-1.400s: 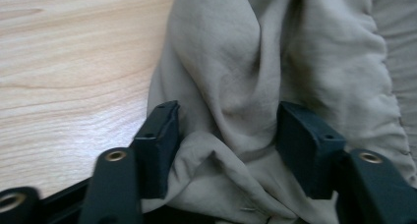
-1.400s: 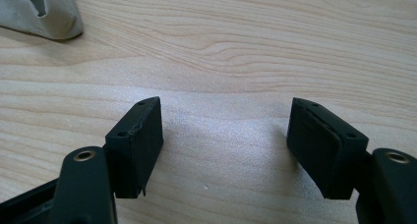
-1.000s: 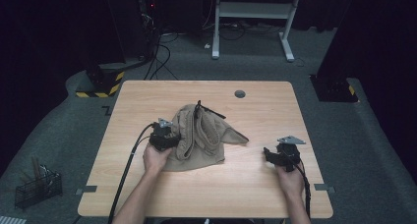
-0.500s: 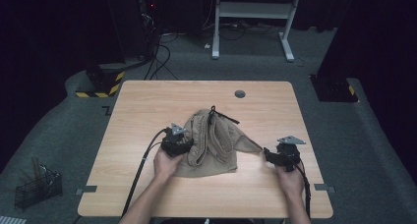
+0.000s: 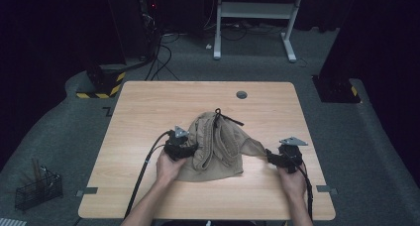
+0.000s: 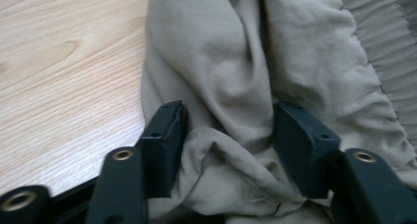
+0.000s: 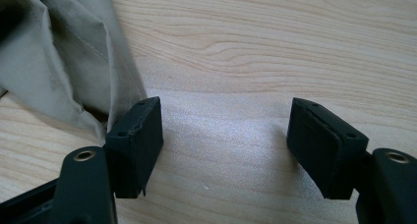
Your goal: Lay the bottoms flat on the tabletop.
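Two grippers flank the tan garment (image 5: 218,146), bunched mid-table (image 5: 148,107). Left gripper (image 5: 190,147) at the heap's 9 o'clock edge: jaws have just been opening, a fold of cloth sits between them, pads no longer pinching it. Right gripper (image 5: 270,155) at 3 o'clock: jaws wide, bare wood between, one jaw beside the cloth's corner.

A beige cloth garment (image 5: 218,146) with a black drawstring (image 5: 225,117) lies crumpled and folded near the middle of the wooden table (image 5: 148,112).
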### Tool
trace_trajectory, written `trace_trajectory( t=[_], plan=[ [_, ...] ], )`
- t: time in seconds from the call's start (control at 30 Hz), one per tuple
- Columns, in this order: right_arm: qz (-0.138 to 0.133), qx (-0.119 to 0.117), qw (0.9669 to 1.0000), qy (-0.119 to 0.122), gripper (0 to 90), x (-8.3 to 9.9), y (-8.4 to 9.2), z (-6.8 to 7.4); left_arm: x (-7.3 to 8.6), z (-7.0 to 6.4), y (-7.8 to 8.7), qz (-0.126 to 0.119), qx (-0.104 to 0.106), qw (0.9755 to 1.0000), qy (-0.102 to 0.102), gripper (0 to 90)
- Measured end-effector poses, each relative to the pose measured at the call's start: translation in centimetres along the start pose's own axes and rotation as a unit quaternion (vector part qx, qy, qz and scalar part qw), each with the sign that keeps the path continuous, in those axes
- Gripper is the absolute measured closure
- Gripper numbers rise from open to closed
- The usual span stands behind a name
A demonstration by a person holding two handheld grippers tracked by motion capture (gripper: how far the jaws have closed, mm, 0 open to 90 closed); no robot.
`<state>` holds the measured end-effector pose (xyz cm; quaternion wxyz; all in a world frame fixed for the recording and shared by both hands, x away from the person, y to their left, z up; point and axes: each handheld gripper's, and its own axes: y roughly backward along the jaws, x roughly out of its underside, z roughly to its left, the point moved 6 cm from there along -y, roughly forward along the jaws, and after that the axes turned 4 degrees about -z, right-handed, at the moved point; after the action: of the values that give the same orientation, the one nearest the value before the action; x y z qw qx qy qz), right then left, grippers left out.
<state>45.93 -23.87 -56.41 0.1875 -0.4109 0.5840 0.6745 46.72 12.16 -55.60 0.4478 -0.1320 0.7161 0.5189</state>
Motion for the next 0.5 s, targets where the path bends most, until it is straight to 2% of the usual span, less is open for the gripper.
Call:
trace_trajectory(
  t=[0.1,0.23,0.43,0.5],
  plan=[
    [0.0,0.0,1.0,-0.001,29.8,0.0,0.0,0.0,0.1,0.1,0.9,-0.005,-0.001,1.0,0.002,37.8],
    [0.0,0.0,1.0,-0.001,29.8,0.0,0.0,0.0,0.2,-0.2,2.2,-0.005,-0.004,0.9999,-0.008,33.9],
    [0.0,0.0,1.0,-0.001,29.8,0.0,0.0,0.0,1.0,-1.6,4.5,-0.019,0.008,0.9998,-0.008,27.7],
    [0.0,0.0,1.0,0.0,29.8,0.0,0.0,0.0,1.2,-1.8,4.7,-0.019,0.008,0.9997,-0.011,27.0]
  ],
)
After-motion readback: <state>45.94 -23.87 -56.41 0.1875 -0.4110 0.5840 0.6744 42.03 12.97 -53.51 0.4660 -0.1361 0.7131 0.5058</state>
